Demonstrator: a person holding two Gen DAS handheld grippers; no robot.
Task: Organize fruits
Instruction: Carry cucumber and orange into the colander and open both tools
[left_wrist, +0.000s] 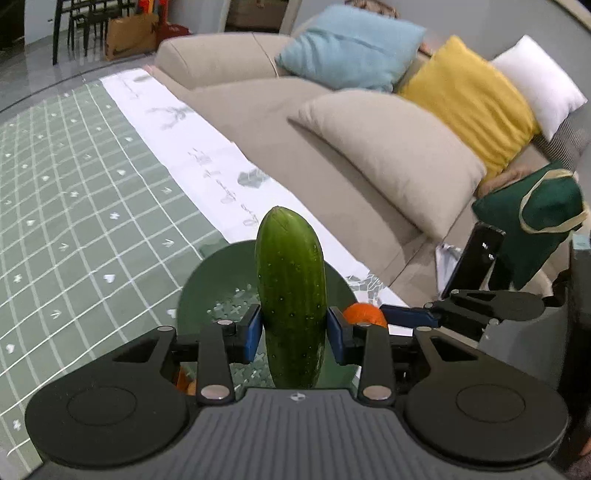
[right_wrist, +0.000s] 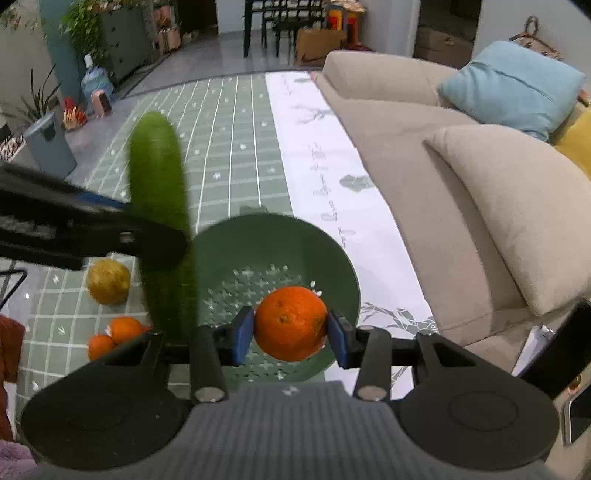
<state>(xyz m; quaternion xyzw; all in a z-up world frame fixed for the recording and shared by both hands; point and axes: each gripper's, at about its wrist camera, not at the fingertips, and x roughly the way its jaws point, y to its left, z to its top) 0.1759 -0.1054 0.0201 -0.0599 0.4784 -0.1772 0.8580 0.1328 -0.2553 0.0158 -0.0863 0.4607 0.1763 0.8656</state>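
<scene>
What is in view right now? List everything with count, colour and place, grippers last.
long green cucumber: one, green, upright between the left gripper's fingers, above the bowl
round orange held fruit: one, orange, between the right gripper's fingers, above the bowl
round green perforated colander bowl: one, green, on the checked cloth
yellow round fruit: one, yellow, on the cloth left of the bowl
small oranges: two, orange, touching, below the yellow fruit
green checked cloth: one, under the bowl
beige sofa: one, right side, with blue, yellow and white cushions
left gripper: shut on the cucumber
right gripper: shut on the orange
</scene>
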